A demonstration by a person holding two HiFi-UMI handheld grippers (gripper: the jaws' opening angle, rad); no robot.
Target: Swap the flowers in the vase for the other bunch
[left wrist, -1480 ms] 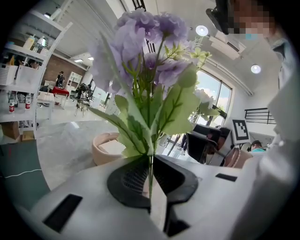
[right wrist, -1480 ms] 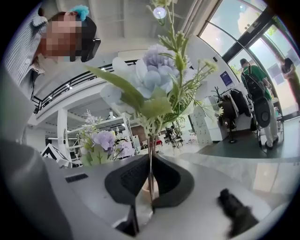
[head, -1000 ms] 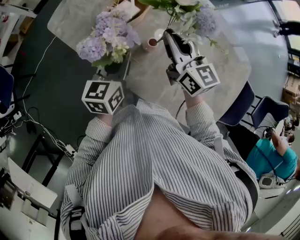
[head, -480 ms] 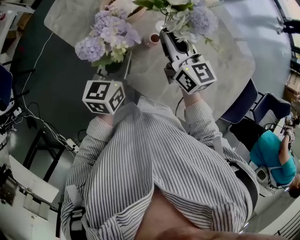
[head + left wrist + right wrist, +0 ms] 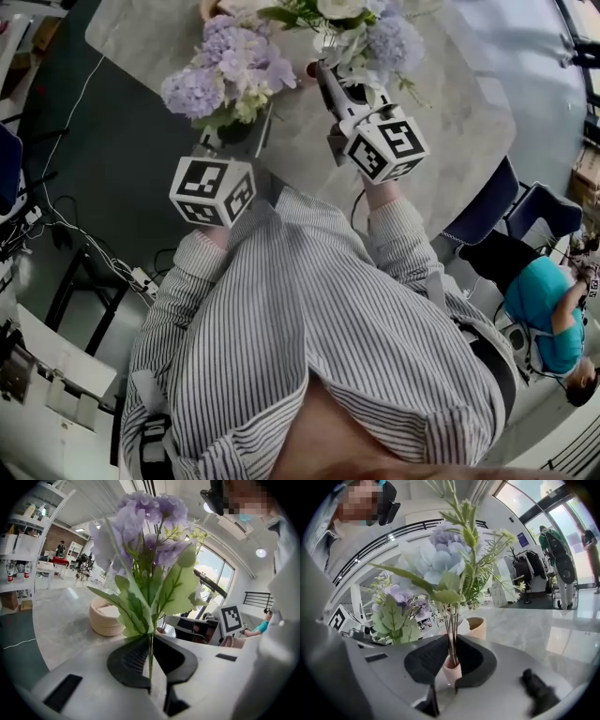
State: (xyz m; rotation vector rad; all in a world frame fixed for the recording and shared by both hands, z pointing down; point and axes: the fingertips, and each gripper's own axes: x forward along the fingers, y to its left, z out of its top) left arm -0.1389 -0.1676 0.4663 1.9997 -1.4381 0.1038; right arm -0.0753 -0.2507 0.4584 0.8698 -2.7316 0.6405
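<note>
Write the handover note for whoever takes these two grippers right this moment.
Left gripper: shut on the stem of the purple bunch, held up clear of the small pink vase.
Right gripper: shut on the stems of the white-and-blue bunch; its fingers have just eased slightly wider. The stem ends reach into the mouth of that vase, which stands between them.
Done, it seems: purple bunch out, other bunch going in.
Left: seat it, let go, set the purple bunch on the table.
</note>
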